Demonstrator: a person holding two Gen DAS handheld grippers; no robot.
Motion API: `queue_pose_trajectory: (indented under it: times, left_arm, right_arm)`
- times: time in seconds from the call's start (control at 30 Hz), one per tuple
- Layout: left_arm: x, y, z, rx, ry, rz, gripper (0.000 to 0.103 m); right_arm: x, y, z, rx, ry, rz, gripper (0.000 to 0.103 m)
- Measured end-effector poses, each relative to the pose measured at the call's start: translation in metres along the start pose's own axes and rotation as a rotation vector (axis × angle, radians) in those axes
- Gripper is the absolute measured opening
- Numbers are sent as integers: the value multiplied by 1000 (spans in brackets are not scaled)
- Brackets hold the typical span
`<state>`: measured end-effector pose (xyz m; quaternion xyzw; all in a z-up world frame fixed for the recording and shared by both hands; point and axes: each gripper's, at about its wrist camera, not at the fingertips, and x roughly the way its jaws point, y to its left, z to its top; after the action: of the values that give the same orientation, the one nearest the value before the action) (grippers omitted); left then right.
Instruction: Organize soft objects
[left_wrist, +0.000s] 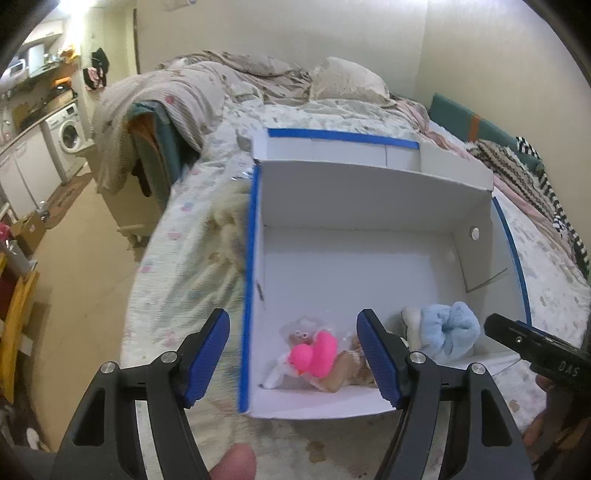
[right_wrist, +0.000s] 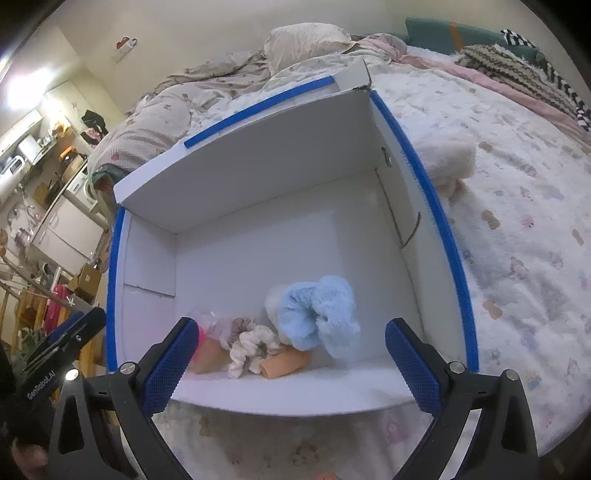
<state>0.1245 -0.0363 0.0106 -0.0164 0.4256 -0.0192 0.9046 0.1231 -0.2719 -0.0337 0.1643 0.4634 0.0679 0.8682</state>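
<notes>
A white cardboard box (left_wrist: 354, 192) with blue-taped edges sits open on the bed; it also shows in the right wrist view (right_wrist: 258, 166). Inside, near its front wall, lie a pink soft toy (left_wrist: 316, 352), a light blue fluffy piece (left_wrist: 448, 330) (right_wrist: 319, 314), a cream scrunchie (right_wrist: 249, 349) and peach tubes (right_wrist: 284, 363). My left gripper (left_wrist: 293, 356) is open and empty, over the box's front left corner. My right gripper (right_wrist: 291, 363) is open and empty above the front edge. A cream fluffy item (right_wrist: 447, 158) lies on the bed right of the box.
The bed (right_wrist: 517, 221) has a patterned cover, with a rumpled blanket and pillow (left_wrist: 343, 79) behind the box. Striped and knitted cloths (right_wrist: 517, 70) lie at the far right. Left of the bed are floor, a washing machine (left_wrist: 68, 131) and cluttered shelves.
</notes>
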Motion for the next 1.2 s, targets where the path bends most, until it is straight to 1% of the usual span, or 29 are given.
queue_pose_trajectory:
  times: [0.17,0.23,0.3,0.33,0.37,0.43,0.47,0.5,0.6,0.63,0.67,0.73,0.8,0.93,1.03,1.2]
  left_arm:
    - [-15,11,-10,-12,-21,27,69]
    - [-21,16,-15,-9,-22,45,72]
    - [-27,20,-21,-17,-24,42,77]
    - [-30,22,-24,-19,-28,42,78]
    - [-32,23,-27,-20,-34,48,80]
    - [-39,26,-34,-18,-48,55,89]
    - [-43,27,-38,-17,-52,57,98]
    - [-45,28,-41,-17,-57,67,101]
    - [-51,32,-49,-29,-71,109,101]
    - [-52,33,-50,-33,-75,117,101]
    - [-54,32,-51,-37,-83,141,101]
    - [-57,32,-51,-32,-92,155,101]
    - [-60,33,-50,-31,-105,123,101]
    - [-63,34,-46,-41,-119,121,101]
    - [-61,32,-46,-35,-108,115,101]
    - [-60,26,-48,-16,-105,103,101]
  right_arm:
    - [-17,4,-10,-20,-28,10,103]
    - [-24,5,-16,-24,-41,17,103]
    - [-29,7,-22,-28,-52,21,103]
    - [-32,8,-24,-30,-59,23,103]
    - [-35,8,-28,-30,-66,25,103]
    - [-38,9,-35,-24,-78,27,103]
    - [-41,9,-39,-18,-88,29,103]
    - [-43,11,-41,-15,-96,34,103]
    - [-49,19,-48,-19,-141,36,103]
    - [-49,23,-48,-35,-147,35,103]
    - [-49,27,-48,-56,-149,32,103]
    - [-49,35,-48,-106,-164,16,103]
    - [-52,41,-49,-144,-193,-4,103]
    - [-55,45,-51,-180,-231,-12,103]
    - [-53,49,-51,-204,-231,-36,103]
    - [-53,52,-53,-223,-244,-49,103]
